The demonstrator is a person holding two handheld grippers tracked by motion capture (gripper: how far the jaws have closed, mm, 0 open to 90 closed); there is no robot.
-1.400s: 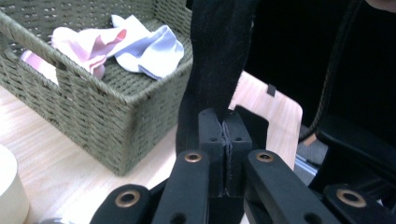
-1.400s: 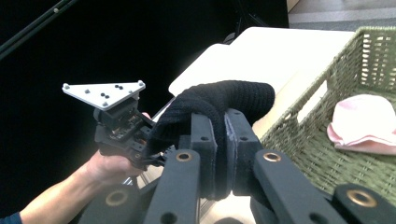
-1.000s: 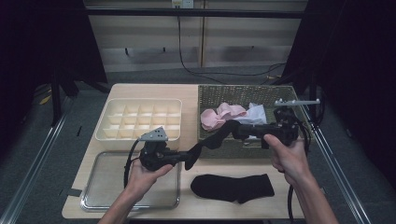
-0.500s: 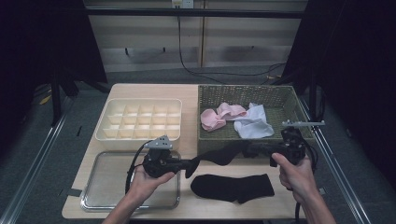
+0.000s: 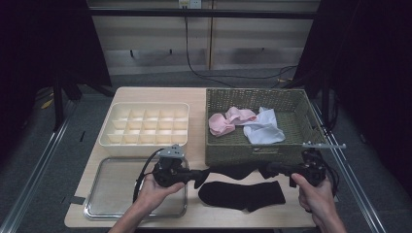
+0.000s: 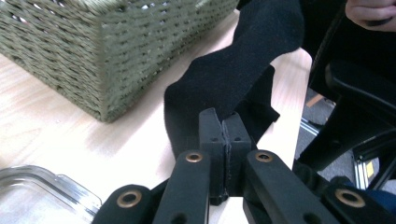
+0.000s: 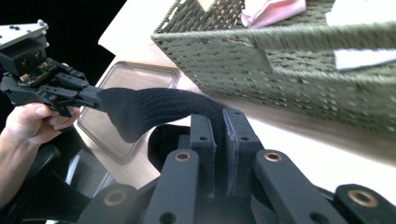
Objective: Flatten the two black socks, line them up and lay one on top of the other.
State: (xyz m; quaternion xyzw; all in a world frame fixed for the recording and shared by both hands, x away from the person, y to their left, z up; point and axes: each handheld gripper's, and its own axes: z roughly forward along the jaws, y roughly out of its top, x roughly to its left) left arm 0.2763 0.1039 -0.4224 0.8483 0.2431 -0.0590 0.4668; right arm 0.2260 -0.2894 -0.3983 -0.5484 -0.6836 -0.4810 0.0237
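- Stretching a black knit sock (image 5: 238, 171) between them, left gripper (image 5: 198, 177) and right gripper (image 5: 268, 170) each clamp one end, presumably for laying it flat.
- Below it lies a second black sock (image 5: 241, 195), likely its pair.
- Beyond stands the woven green basket (image 5: 252, 149).

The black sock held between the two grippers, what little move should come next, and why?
Probably lower the held sock straight down onto the second black sock lying on the table. The left gripper and right gripper each pinch one end, stretching it just above and roughly parallel to its mate.
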